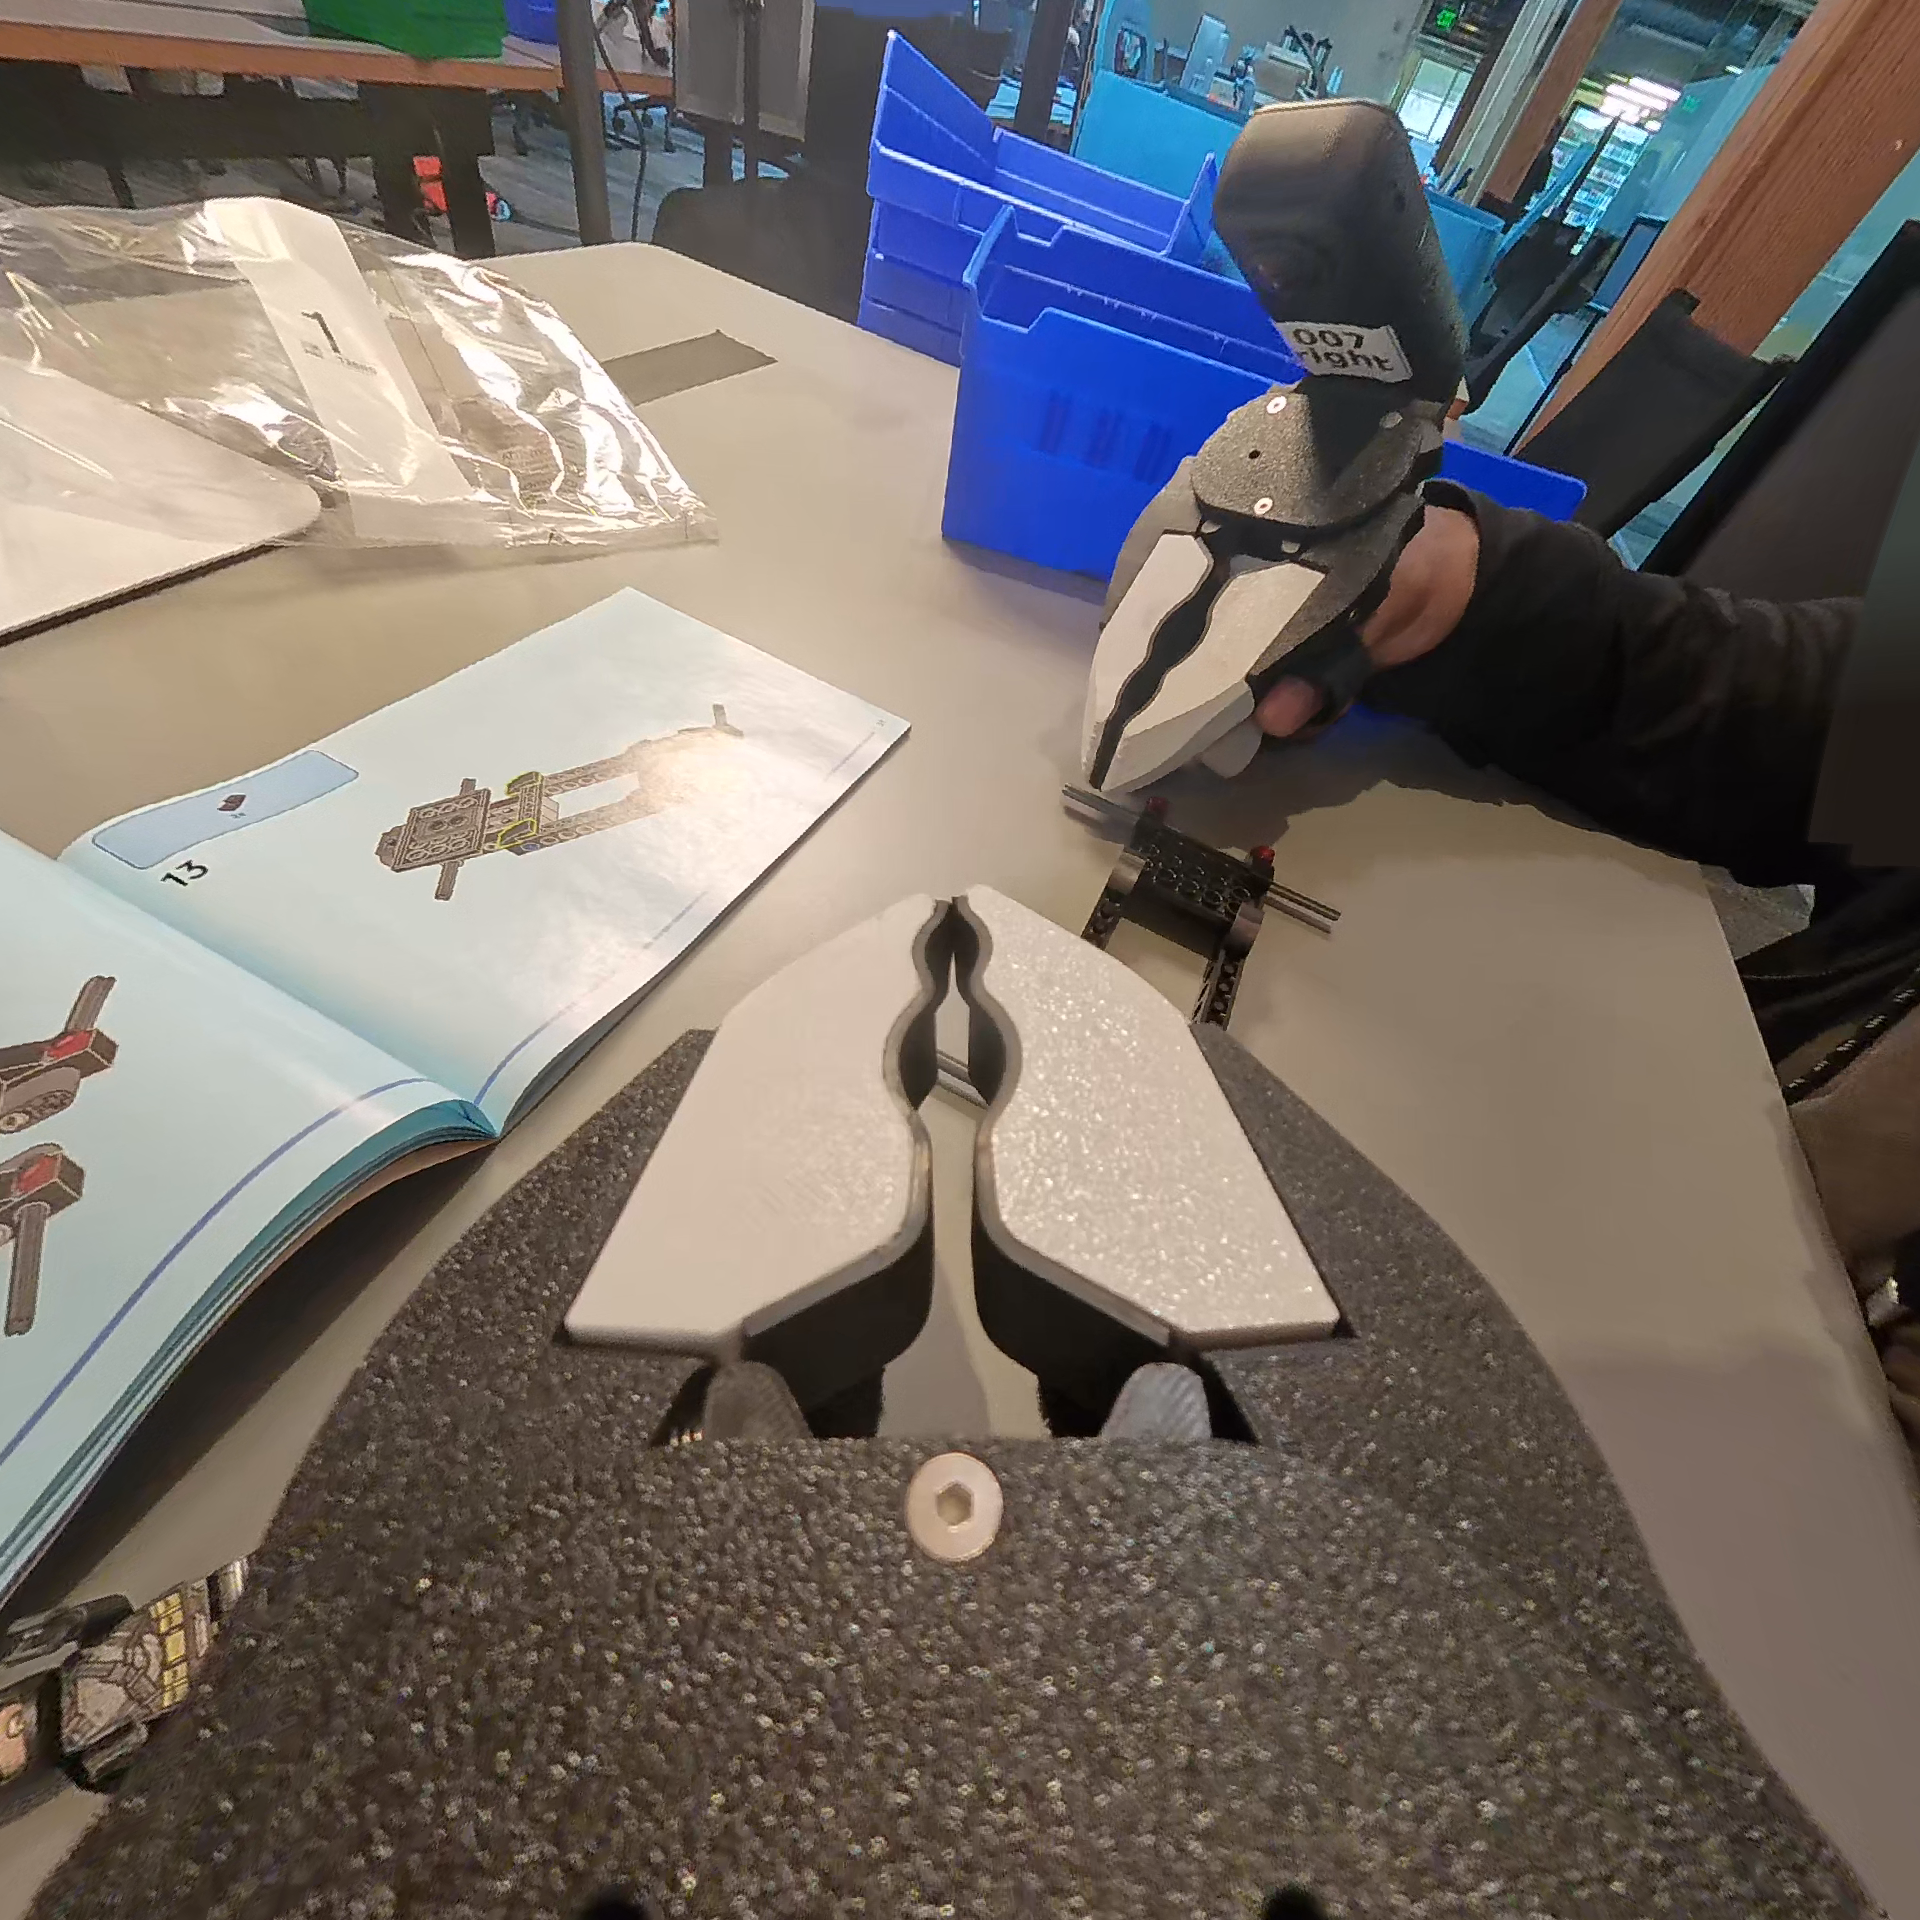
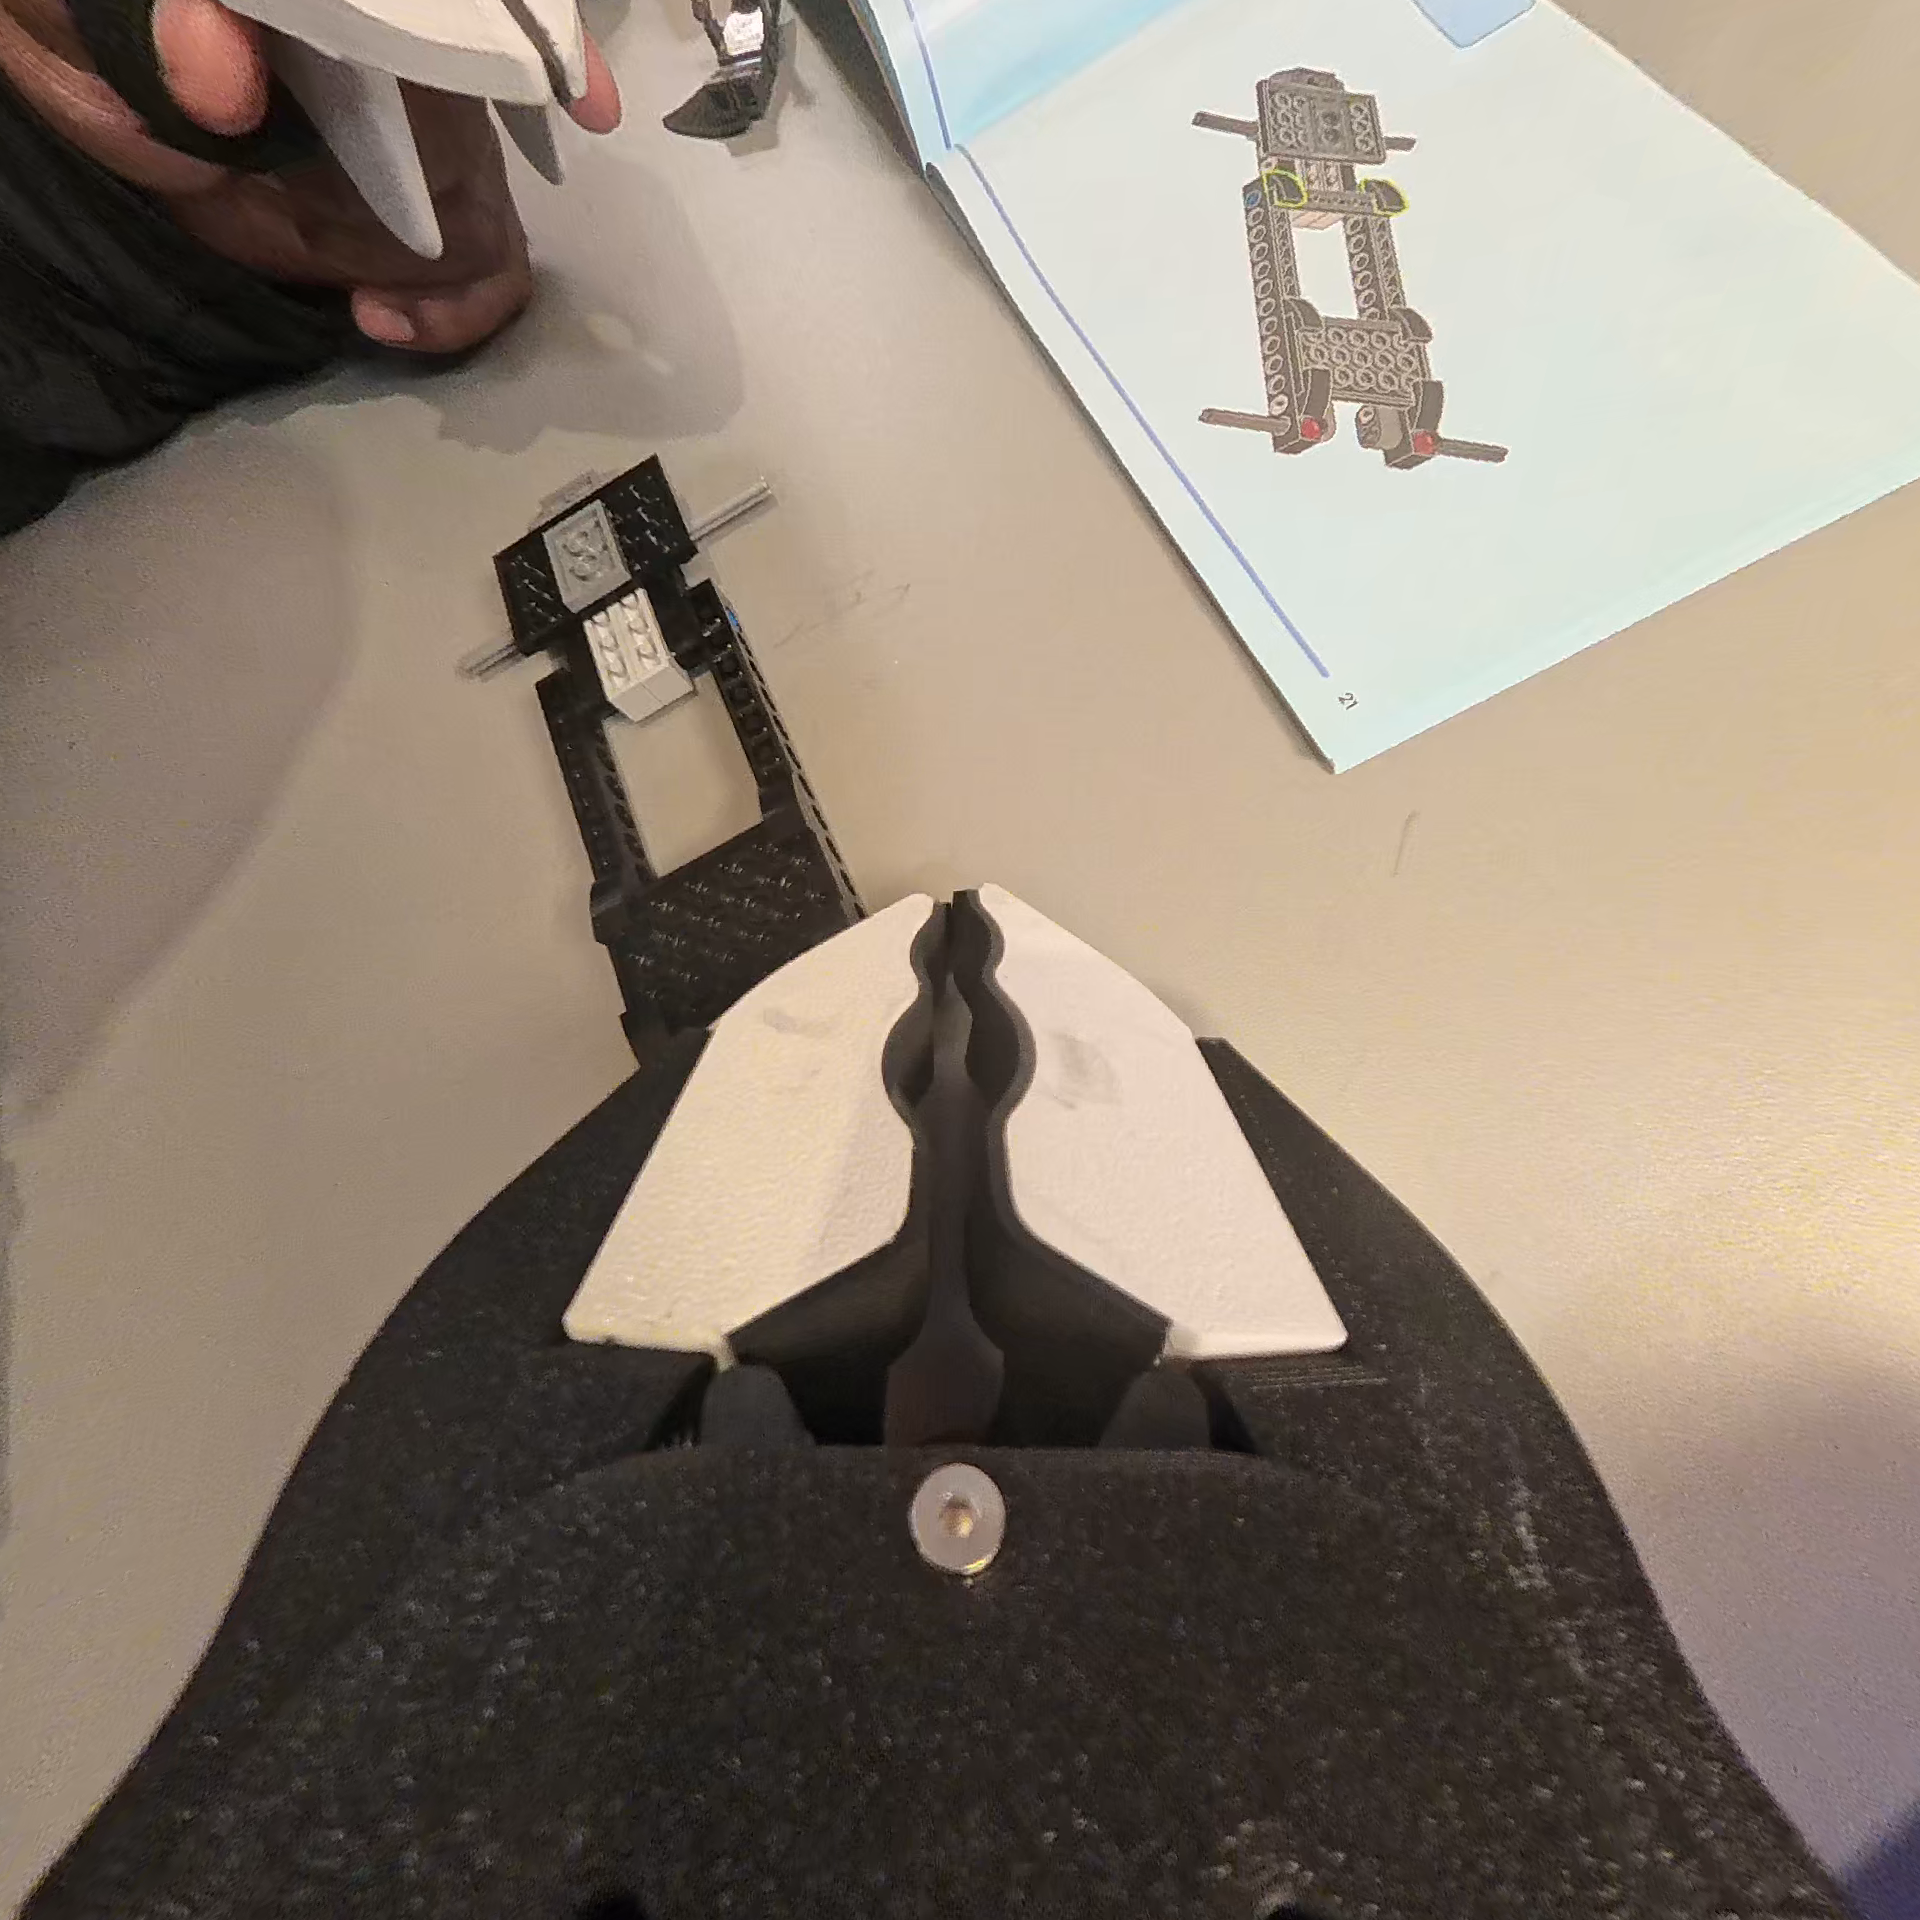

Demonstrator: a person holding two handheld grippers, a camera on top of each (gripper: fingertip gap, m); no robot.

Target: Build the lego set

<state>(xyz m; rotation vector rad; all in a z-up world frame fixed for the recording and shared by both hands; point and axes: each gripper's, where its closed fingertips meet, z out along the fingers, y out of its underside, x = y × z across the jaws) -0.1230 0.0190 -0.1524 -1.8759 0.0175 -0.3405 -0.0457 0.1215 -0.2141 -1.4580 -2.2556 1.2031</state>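
Left gripper is closed on nothing, hovering over the black brick frame's near end. Right gripper, also closed and empty, hangs at its far axle. Open instruction booklet lies beside it for reference.

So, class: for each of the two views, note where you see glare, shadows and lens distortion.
Left wrist view: glare washes out the diagram on the open pale-blue instruction booklet and glints on the crinkled clear plastic bag; the grey table edge bows from wide-angle distortion. Right wrist view: soft shadows fall on the table beside the black brick-built frame; the hand at the top is slightly blurred.
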